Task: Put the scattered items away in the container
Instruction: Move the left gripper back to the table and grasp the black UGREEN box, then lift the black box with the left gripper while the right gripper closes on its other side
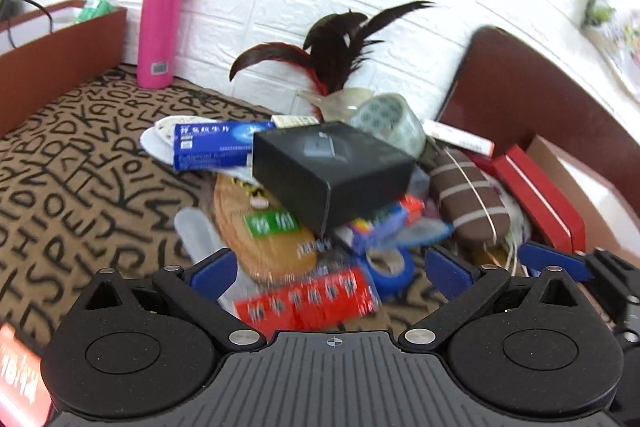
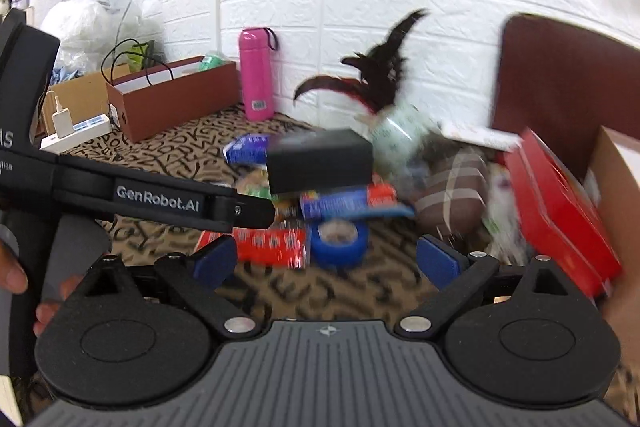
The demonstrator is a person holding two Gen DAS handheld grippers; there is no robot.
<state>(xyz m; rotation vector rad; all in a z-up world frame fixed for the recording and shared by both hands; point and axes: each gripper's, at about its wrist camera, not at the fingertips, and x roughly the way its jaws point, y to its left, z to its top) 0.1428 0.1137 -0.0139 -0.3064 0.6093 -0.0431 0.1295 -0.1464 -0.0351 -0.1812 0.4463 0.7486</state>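
Note:
A heap of scattered items lies on the lettered cloth [image 1: 80, 155]. On top rests a black box [image 1: 332, 167] [image 2: 320, 161], with a blue medicine box [image 1: 216, 145], a brown striped toy [image 1: 468, 199] [image 2: 452, 187], a clear tape roll [image 1: 390, 121] and dark feathers [image 1: 336, 55] around it. My left gripper [image 1: 328, 273] is open just above a red packet [image 1: 308, 303] and a blue tape roll [image 1: 390, 267], touching neither. My right gripper [image 2: 325, 261] is open in front of the blue tape roll [image 2: 340, 237], holding nothing. The container [image 1: 520, 87] [image 2: 560, 83] stands at the right with a red box [image 2: 556, 207] in it.
A pink bottle [image 1: 160, 27] [image 2: 256, 75] stands against the white wall. A brown box [image 1: 60, 43] [image 2: 172, 103] sits at the left. The left gripper's black body [image 2: 160, 203] crosses the right wrist view, with a hand [image 2: 12, 275] on it. A white power strip [image 2: 76, 135] lies far left.

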